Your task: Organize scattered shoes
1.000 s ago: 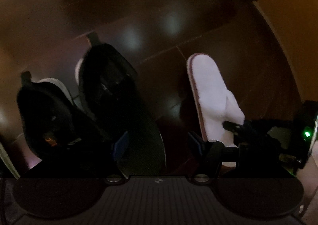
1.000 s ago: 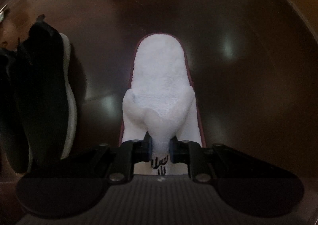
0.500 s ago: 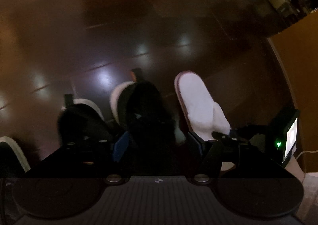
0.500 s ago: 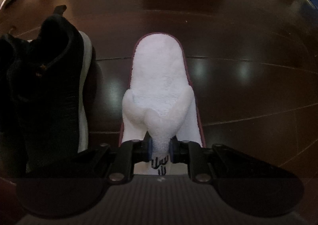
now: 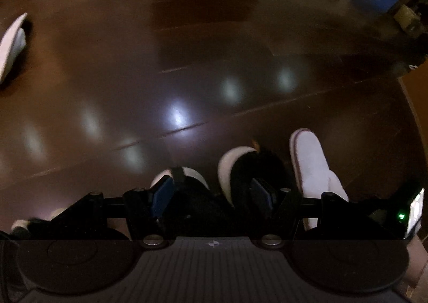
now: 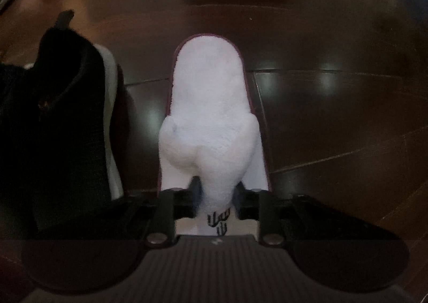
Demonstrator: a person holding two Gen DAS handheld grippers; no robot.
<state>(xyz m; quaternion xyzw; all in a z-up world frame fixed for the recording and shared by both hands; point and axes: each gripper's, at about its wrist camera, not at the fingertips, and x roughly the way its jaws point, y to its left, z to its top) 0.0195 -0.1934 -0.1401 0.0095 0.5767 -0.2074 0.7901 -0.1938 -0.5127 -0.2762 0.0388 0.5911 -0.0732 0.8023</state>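
Right hand-held gripper (image 6: 216, 196) clenched on white slipper (image 6: 211, 105) vamp; long axis runs straight up-frame, black sneaker (image 6: 61, 115) parallel at left. Left hand-held gripper (image 5: 211, 196) released, empty; second slipper (image 5: 12, 43) lies far upper left.

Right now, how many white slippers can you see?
2. One white slipper is pinched at its upper by the right gripper, beside the black sneakers. The other white slipper lies far left on the floor. More may be out of view.
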